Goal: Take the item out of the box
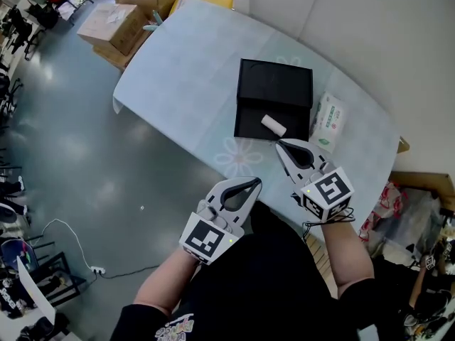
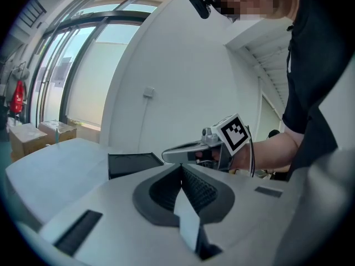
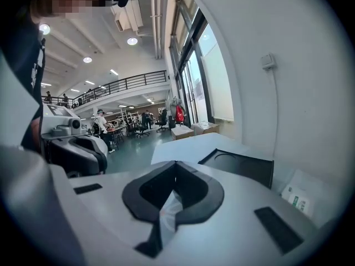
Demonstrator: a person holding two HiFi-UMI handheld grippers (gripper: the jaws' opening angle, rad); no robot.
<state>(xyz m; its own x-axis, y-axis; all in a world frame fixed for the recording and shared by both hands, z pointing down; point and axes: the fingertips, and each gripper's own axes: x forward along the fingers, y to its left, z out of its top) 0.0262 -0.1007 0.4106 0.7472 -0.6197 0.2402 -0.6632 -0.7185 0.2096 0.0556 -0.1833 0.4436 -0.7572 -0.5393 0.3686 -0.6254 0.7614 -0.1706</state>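
White roll point(image 1: 273, 125) lies in the open tray of a black box point(image 1: 249, 123), toward the tray's right side, with the lid behind it on the side nearer the white wall. The box sits mid-table, and a white packet with green print point(image 1: 329, 121) lies just beside its right edge.

The right gripper point(image 1: 279, 143) points at the tray's near right corner, its tip just short of the roll, jaws pressed together with nothing between them (the right gripper view shows the pads meeting). The left gripper point(image 1: 256, 182) hangs over the table's point(image 1: 185, 69) curved near edge, well apart from the box, its jaws likewise together and empty.

Bare tabletop runs left of the box to the rounded end. Cardboard cartons point(image 1: 117, 23) crowd the floor by the far corner.
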